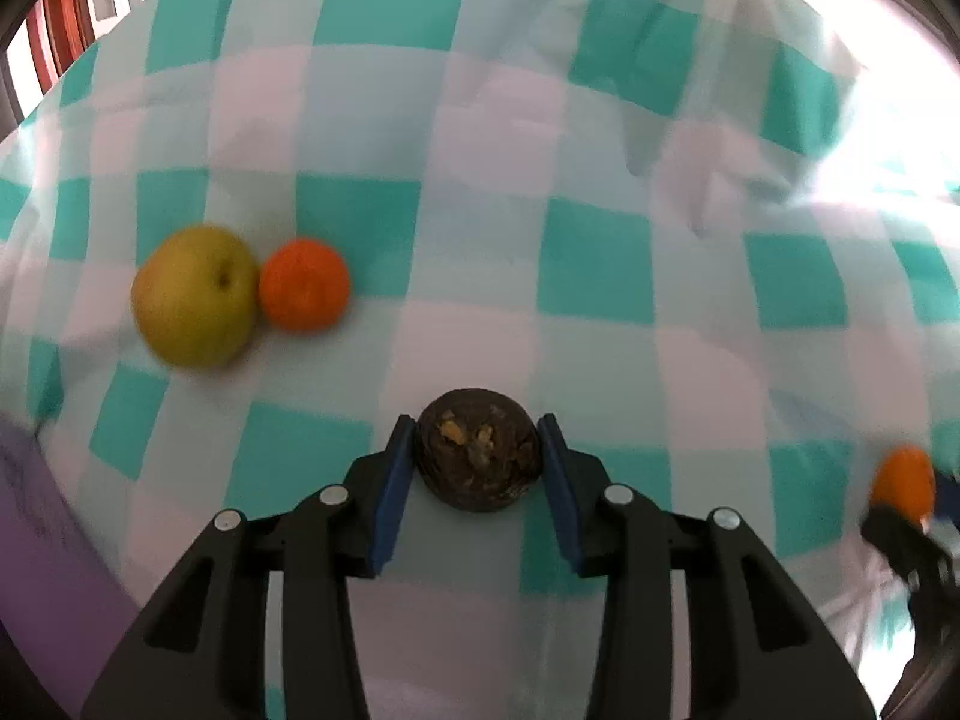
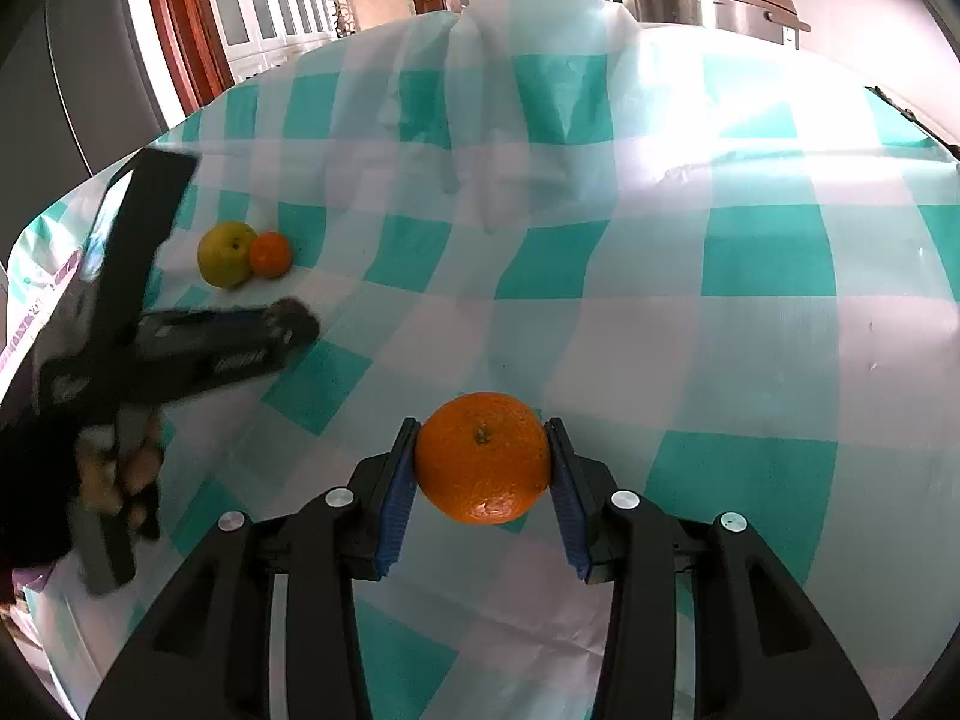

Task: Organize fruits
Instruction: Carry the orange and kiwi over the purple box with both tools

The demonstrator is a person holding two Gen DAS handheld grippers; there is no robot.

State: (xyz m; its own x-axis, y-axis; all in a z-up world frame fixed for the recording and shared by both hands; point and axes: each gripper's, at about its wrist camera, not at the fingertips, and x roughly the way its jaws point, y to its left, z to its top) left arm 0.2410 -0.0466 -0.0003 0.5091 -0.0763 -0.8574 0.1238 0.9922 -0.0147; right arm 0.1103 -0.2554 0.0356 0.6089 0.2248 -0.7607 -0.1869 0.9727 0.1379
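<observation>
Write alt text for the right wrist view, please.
The right gripper clamps an orange between blue pads above a teal-and-white checked tablecloth. Far left, a yellow-green apple touches a small orange; the left gripper shows blurred.

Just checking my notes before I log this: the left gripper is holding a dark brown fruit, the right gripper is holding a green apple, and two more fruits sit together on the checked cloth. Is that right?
Not quite. The right gripper is shut on an orange, not a green apple, as the right wrist view shows. The rest stands: the left gripper holds the dark brown fruit, and the yellow-green fruit and small orange sit together on the checked cloth.
</observation>
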